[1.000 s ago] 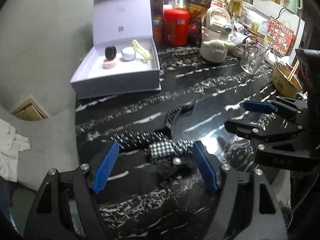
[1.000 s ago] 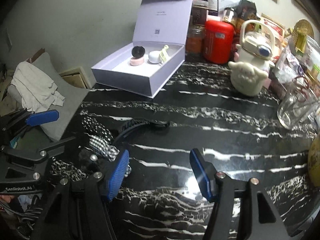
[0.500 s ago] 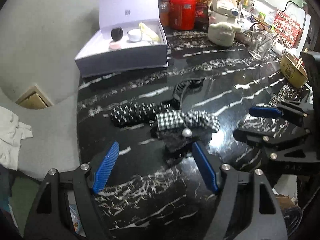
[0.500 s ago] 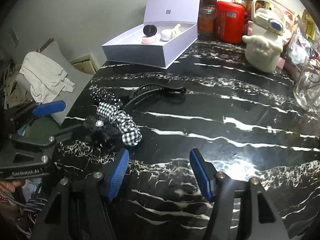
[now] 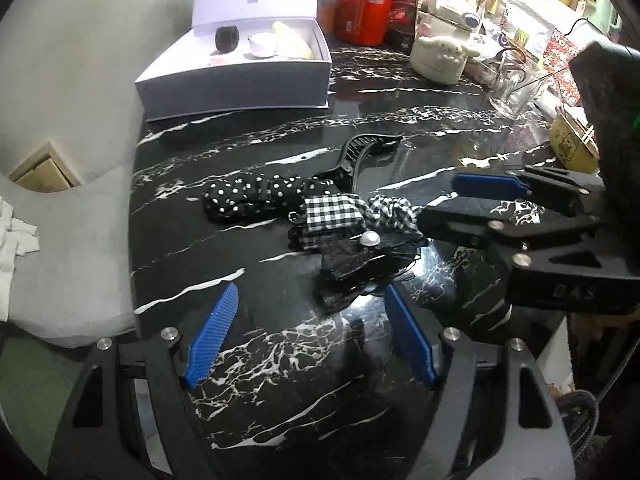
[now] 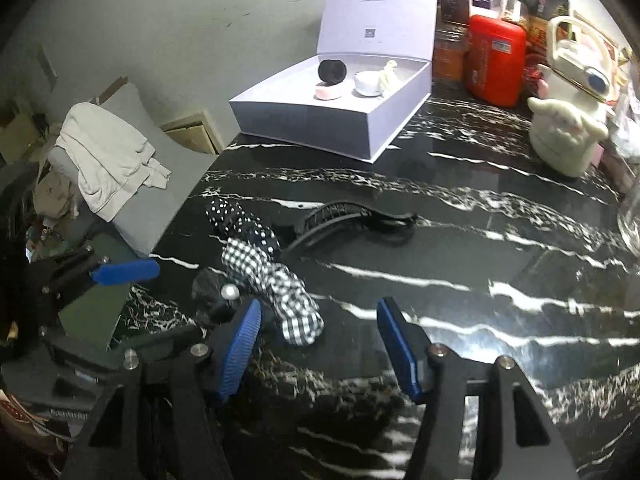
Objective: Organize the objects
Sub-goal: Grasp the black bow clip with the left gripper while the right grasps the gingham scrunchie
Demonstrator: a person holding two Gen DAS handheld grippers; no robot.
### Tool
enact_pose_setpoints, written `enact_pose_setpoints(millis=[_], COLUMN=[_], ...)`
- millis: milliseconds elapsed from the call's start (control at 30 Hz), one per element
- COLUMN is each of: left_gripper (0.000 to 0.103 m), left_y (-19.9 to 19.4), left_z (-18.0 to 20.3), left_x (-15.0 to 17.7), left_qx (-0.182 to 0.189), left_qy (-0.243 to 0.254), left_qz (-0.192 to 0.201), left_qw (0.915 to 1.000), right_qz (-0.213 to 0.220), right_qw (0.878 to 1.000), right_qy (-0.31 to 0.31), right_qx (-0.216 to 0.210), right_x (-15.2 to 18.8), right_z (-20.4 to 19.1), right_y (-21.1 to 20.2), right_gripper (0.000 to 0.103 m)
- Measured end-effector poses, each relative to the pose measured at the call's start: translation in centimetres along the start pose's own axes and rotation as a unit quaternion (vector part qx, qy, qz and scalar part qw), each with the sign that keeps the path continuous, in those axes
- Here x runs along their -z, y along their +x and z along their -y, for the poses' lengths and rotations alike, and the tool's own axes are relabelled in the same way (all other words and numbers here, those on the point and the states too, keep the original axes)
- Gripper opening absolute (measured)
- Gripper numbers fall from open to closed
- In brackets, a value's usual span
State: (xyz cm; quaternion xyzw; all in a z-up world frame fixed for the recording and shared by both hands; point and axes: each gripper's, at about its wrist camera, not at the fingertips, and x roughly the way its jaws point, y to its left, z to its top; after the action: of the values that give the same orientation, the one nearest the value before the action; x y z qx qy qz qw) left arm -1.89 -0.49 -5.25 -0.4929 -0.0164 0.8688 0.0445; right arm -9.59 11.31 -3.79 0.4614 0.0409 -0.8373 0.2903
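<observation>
Holding 3 small items: open lavender box

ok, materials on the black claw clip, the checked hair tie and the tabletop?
Claw clip: looks like moulded plastic, matte black, rigid comb teeth. Checked hair tie: woven fabric, soft and gathered into folds. Tabletop: polished black stone or a stone-look slab, white veins and glossy reflections; which one is unclear.
</observation>
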Motion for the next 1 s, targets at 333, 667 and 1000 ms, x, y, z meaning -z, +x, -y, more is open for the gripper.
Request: enact_pose_setpoints(millis=[333, 667, 1000], left_gripper=[0.075, 0.075, 0.075], left_y=[1.2, 1.9, 3.2], left_z=[1.2, 2.4, 3.6], left_x=[-0.2, -0.5, -1.0], left_qx=[0.012, 0.035, 0.033], left_qy=[0.022, 0.028, 0.04], left_qz=[-0.009, -0.02, -0.022], left_qw=[0.9996, 0.9988, 0.9984], right_qz=[-0.036, -0.037, -0.034], right_qw=[0.998, 0.999, 0.998], right_qy=[-0.026, -0.025, -0.013], right_qx=[-0.036, -0.006, 0.043], right_x=[0.3, 1.7, 3.6], right_z=[-0.8, 0.4, 2.6], right_y=[3.0, 1.2, -1.3], right_gripper=[0.024, 0.024, 0.024])
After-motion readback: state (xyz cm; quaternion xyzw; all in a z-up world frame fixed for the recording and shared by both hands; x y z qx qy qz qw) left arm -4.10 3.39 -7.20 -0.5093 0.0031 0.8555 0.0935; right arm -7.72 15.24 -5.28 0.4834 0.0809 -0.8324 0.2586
